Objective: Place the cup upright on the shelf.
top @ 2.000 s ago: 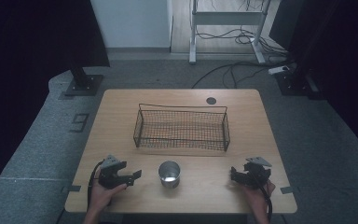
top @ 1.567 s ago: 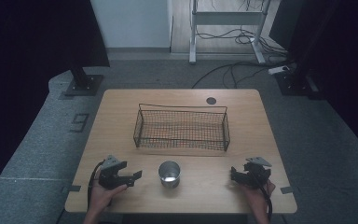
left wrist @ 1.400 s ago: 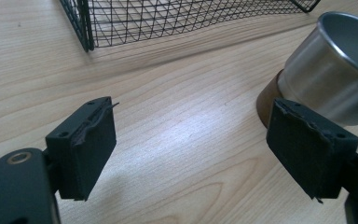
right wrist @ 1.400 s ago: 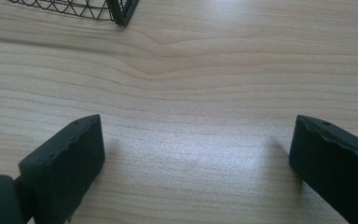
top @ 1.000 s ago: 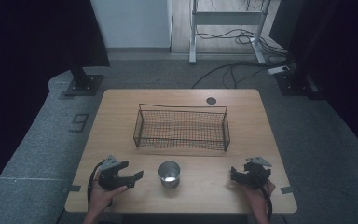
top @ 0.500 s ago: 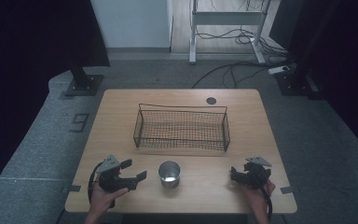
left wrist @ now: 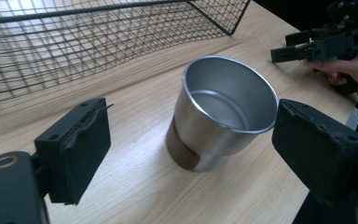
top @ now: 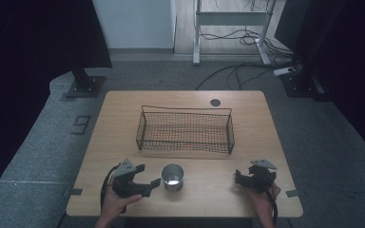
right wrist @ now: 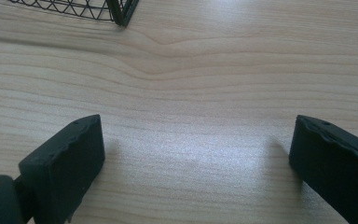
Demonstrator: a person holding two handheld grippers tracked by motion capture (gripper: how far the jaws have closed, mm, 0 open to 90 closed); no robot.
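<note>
Left gripper (top: 155,183), held at about seven o'clock on the table (top: 123,118), had just been opening its jaws, which stood apart with nothing pressed between them, the metal cup (top: 172,177) standing upright just beyond their tips at six o'clock. Right gripper (top: 237,178) rested at five o'clock with its jaws spread wide over bare wood. Beyond the cup sat the wire basket (top: 185,129), near the table's centre.
</note>
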